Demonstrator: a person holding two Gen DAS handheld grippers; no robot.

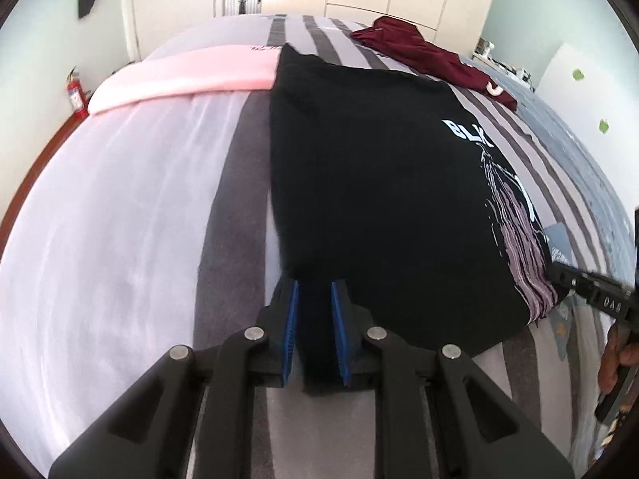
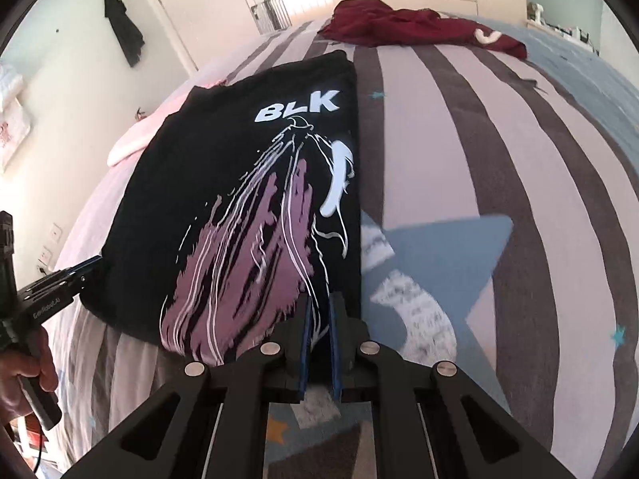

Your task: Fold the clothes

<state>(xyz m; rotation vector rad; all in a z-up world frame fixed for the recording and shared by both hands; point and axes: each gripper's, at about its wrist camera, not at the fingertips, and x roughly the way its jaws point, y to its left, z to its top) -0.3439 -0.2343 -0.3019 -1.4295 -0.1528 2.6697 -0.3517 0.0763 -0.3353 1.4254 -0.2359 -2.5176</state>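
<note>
Black T-shirt (image 2: pixel 239 199): folded lengthwise, lying on the striped bed (image 2: pixel 459 159), hem at the near edge.
Left gripper (image 1: pixel 315 307): clenched on the hem's left corner.
Right gripper (image 2: pixel 319 315): clenched on the hem's right corner.
Maroon garment (image 2: pixel 399 24): crumpled near the far edge.
Pink pillow (image 1: pixel 183 76): far left corner.

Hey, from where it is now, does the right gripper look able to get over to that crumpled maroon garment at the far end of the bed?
Probably not yet: the right gripper is shut on the black printed T-shirt. Otherwise, only open striped bedspread lies before the crumpled maroon garment.
</note>
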